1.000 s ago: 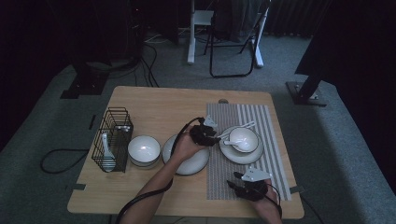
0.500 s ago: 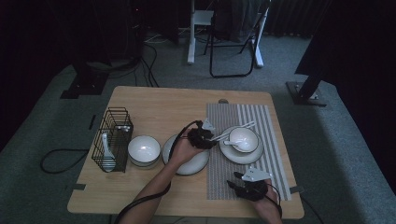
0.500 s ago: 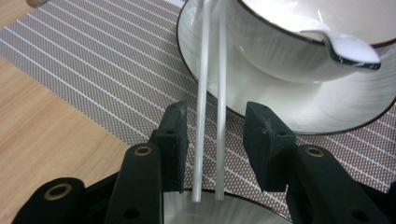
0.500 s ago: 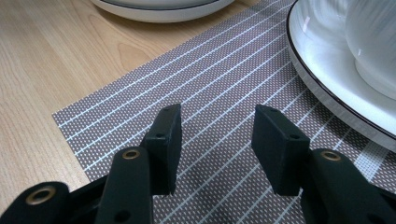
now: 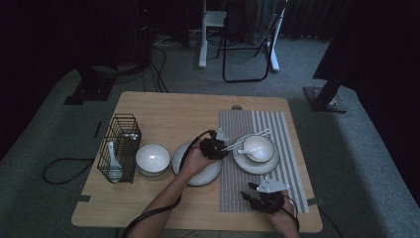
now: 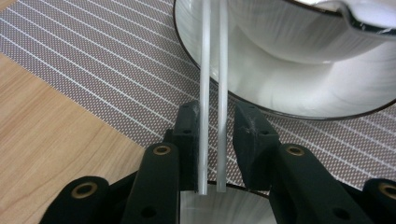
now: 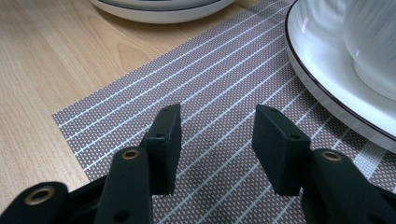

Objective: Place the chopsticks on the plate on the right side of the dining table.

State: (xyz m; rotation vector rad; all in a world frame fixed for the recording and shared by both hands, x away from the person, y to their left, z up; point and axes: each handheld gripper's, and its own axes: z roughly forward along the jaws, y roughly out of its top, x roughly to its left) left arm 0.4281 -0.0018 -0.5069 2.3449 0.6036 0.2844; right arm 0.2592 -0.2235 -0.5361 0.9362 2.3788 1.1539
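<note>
Jaws of the left gripper [image 6: 215, 128], just narrowing, flank a pair of white chopsticks [image 6: 212, 84] that lean on the plate [image 6: 299, 100] under a bowl [image 5: 258, 147] on the striped placemat [image 7: 205, 93]. Right gripper [image 7: 215, 140] rests spread above the mat, holding nothing.

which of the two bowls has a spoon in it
The bowl on the striped placemat, sitting on a plate; the other bowl stands empty beside the wire basket.
</note>
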